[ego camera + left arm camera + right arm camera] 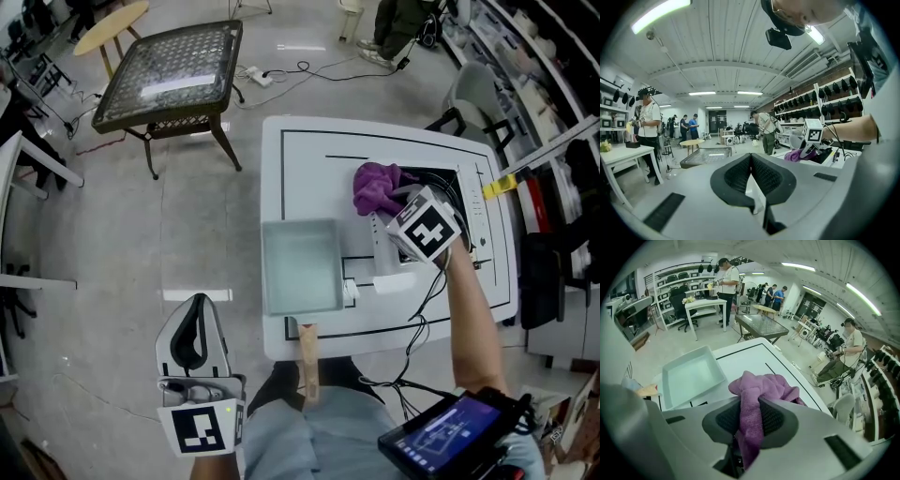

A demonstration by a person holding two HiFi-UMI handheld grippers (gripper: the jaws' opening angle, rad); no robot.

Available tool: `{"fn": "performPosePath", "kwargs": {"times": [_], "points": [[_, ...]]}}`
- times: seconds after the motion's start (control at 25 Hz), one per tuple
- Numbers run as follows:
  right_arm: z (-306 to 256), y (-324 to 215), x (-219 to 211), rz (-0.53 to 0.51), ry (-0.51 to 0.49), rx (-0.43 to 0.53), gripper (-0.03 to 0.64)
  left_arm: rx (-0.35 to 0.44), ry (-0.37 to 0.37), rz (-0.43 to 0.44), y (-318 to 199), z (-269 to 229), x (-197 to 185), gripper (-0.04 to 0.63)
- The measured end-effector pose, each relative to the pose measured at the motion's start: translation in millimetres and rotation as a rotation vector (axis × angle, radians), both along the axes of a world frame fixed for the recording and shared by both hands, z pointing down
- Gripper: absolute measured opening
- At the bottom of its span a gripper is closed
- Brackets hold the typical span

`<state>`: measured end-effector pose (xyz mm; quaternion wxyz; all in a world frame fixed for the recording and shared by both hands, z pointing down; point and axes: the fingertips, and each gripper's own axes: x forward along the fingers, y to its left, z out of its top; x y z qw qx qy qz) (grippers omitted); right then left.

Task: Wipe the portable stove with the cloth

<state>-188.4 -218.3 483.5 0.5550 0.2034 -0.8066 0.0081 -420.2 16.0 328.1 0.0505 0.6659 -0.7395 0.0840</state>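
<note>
A white surface [291, 141] fills the middle and right of the head view. At its right side sits the portable stove [441, 183], a white body with a dark top, largely covered by the person's arm and the right hand-held gripper [398, 202]; its long axis cannot be made out. Left of it, at frame centre, lies a pale square tray [300, 265].

The cloth [375, 187] is at the stove's upper left corner, just beyond the right hand-held gripper's tips. It is purple, fuzzy and crumpled into a loose bunch. In the right gripper view the right hand-held gripper [750, 414] is pinching it: a folded strip of the cloth [761, 387] runs straight down between the black pads, lengthwise along the jaws, while the bulk swells out past the tips toward the upper middle of the frame.

The left hand-held gripper [192, 345] hangs at the lower left of the head view, over the floor and well apart from the surface. Its own view shows the left hand-held gripper [751, 176] pressed together on nothing.
</note>
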Motion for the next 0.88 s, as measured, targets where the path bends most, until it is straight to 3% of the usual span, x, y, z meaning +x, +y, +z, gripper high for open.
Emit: {"fn": "performPosePath", "kwargs": {"times": [0.88], "points": [[-1, 60, 33, 0.049, -0.008, -0.026, 0.103, 0.032, -0.016, 0.083, 24, -15, 24, 0.018]]}}
